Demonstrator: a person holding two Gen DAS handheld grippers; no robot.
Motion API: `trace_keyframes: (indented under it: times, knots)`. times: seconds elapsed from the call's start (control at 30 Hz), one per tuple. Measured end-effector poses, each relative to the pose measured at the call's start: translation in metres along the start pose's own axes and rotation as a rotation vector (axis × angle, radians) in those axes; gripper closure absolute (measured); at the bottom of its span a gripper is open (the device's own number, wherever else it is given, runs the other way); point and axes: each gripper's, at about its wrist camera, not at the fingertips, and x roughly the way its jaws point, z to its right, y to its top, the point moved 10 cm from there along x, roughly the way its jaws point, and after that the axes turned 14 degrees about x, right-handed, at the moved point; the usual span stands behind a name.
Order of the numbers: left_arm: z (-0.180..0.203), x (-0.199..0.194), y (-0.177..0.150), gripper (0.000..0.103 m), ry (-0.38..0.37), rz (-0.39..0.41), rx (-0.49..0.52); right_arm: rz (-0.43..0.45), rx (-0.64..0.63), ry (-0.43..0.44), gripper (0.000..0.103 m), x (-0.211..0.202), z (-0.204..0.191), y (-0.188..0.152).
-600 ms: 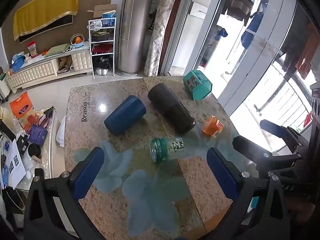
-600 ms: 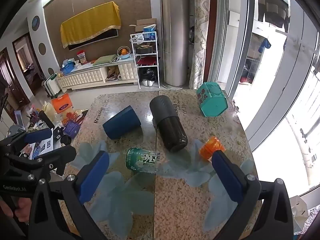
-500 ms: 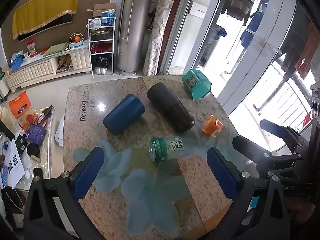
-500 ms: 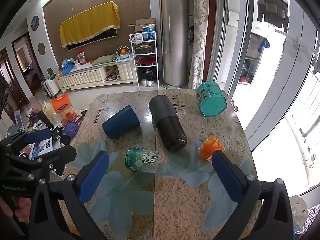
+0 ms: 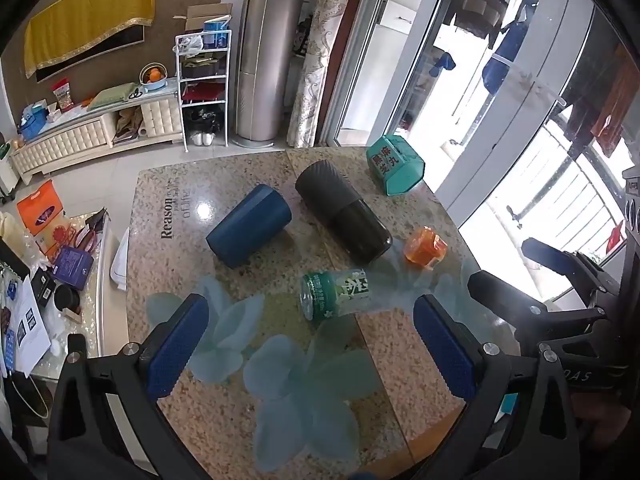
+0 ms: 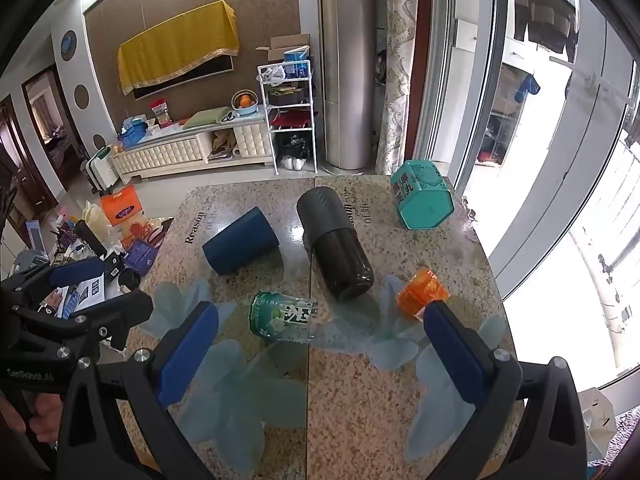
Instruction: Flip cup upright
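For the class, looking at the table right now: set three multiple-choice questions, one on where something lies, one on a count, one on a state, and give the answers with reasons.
1. Where does the teal hexagonal box sit?
A. at the far right corner of the table
B. between the two claws
C. on the floor

2. How many containers lie on their sides on the table?
A. two
B. three
C. five

3. What state is the right claw in?
A. shut on the blue cup
B. open, holding nothing
C. shut on the green bottle

Answers:
1. A, it lies by the far edge near the window.
2. C, the blue cup, black flask, green bottle, orange jar and teal box are all tipped over.
3. B, its pads stand wide apart above the table, as do the left claw's.
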Motion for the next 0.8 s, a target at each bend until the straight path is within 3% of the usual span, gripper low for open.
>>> trace_keyframes:
  times: [0.8]
  knots:
    - [-0.0064,0.001,-0.0055,0.0,0.008,-0.006,-0.01,-0.012,-0.002,-0.001,0.0,0.0017,-0.0036,-0.0038]
